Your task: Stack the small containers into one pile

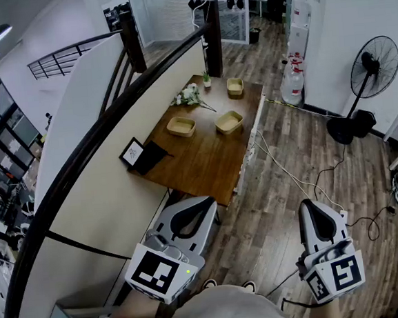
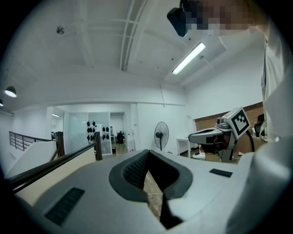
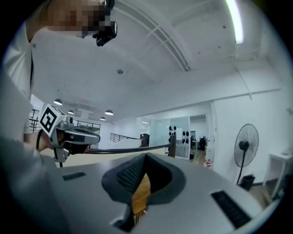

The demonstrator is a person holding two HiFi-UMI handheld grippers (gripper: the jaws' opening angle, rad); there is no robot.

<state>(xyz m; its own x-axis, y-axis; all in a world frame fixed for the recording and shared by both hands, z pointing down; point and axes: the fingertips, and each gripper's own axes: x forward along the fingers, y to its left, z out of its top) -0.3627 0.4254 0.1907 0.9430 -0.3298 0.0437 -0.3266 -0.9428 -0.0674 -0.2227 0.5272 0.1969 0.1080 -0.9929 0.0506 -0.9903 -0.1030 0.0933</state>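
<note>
Approach step, nothing stacked yet. Left container (image 1: 181,126), right container (image 1: 229,122) and far container (image 1: 235,86) sit apart on the counter (image 1: 199,163), well ahead.

Left gripper (image 1: 188,214) and right gripper (image 1: 319,222) are level by the body, jaws together, empty.

Next, likely: walk up, open, take one.

Only the head view shows the containers. The gripper views show ceiling and fan (image 2: 161,133).
</note>
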